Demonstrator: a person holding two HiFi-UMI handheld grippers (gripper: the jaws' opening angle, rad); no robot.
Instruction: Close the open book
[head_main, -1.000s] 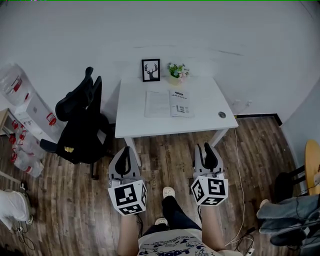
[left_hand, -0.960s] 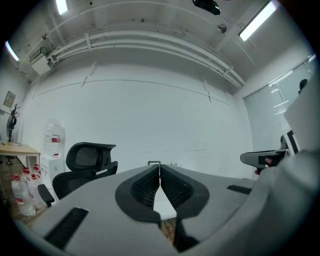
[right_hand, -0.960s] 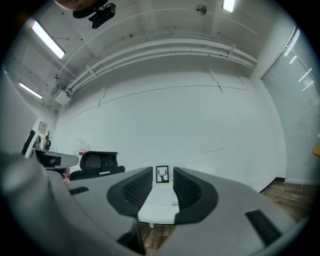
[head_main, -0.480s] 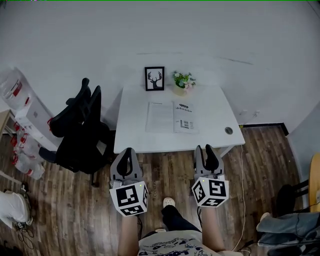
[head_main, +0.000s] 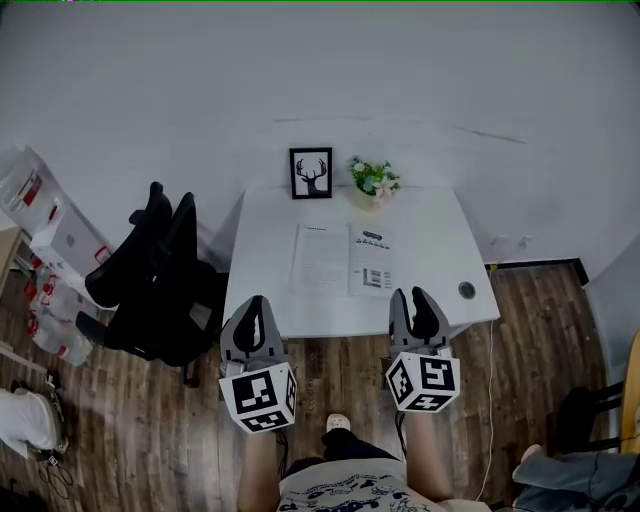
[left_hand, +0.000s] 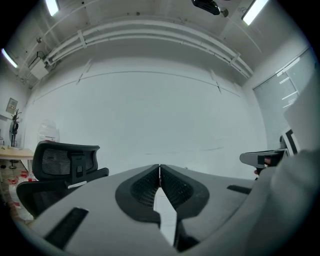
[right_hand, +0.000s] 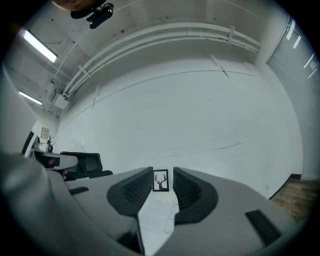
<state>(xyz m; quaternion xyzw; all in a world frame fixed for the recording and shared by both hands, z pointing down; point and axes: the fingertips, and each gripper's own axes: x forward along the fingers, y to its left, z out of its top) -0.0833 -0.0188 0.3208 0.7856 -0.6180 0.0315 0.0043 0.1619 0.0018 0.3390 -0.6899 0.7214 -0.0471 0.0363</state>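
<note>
A plain white wall backs a floor (head_main: 340, 375) of dark wood planks, and a white rectangular table (head_main: 440, 250) with a smooth matt top stands against the wall. The left claw (head_main: 256, 300) and right claw (head_main: 410, 293) are grey moulded plastic with ribbed black pads, and each carries a cube of black-and-white square markers. Both point level toward the table from its near edge.

The left claw's jaws meet at their tips with nothing between them. The right claw's jaws stand apart and grip nothing.

The book (head_main: 342, 260) lies open and flat on the table, ahead of both claws and closer to the right one. Its spine runs away from the claws toward the wall, and the two pages spread left and right. The left page is pale with faint lines. The right page bears dark printed blocks too small to read.

Beyond the book stands a black-framed antler print (head_main: 311, 173), seen through the right claw's gap, with a small flower pot (head_main: 374, 180) beside it. A black mesh chair (head_main: 150, 280) stands left of the left claw.
</note>
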